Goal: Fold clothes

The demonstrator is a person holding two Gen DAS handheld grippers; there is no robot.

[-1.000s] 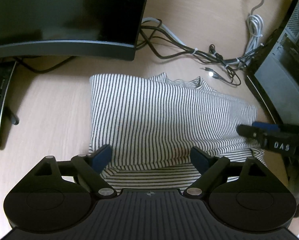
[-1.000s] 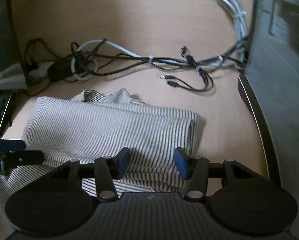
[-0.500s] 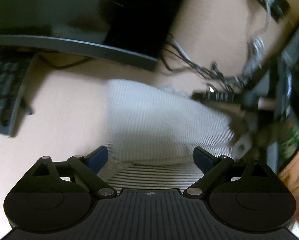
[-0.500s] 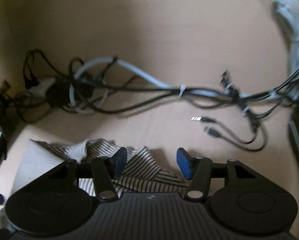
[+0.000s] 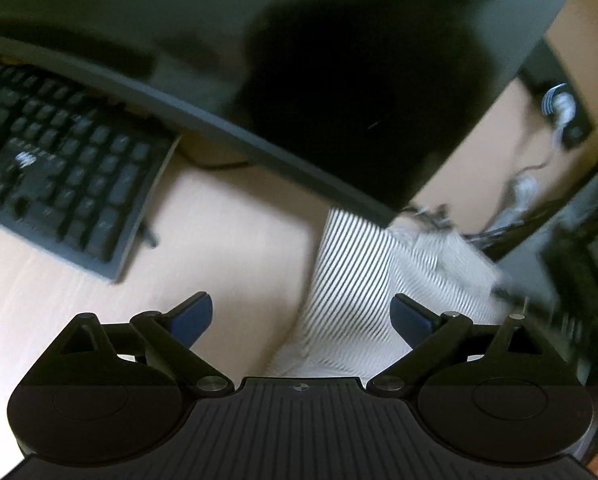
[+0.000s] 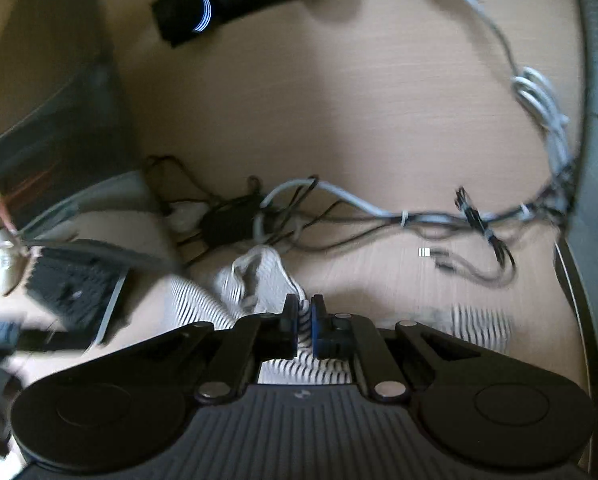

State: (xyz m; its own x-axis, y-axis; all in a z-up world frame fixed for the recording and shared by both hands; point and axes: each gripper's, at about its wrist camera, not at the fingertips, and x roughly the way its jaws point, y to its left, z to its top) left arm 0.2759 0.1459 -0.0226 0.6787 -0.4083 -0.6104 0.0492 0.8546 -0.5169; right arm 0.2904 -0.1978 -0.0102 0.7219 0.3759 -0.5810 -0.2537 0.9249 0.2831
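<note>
A black-and-white striped shirt (image 5: 351,292) lies folded on the light wooden desk. In the left wrist view my left gripper (image 5: 301,316) hangs open above the shirt's left edge, nothing between its blue pads. In the right wrist view my right gripper (image 6: 303,318) is shut on the striped shirt (image 6: 259,276) near its collar, and cloth bunches up ahead of the fingers. Part of the shirt is hidden under the gripper body.
A black keyboard (image 5: 59,176) sits to the left and a dark monitor (image 5: 339,60) stands behind the shirt. A tangle of black and white cables (image 6: 379,216) lies on the desk beyond the collar. A dark computer case (image 6: 595,160) stands at the right.
My right gripper moved forward to the collar end and shut on the shirt. My left gripper swung left, so the keyboard now fills its left side; it stayed open.
</note>
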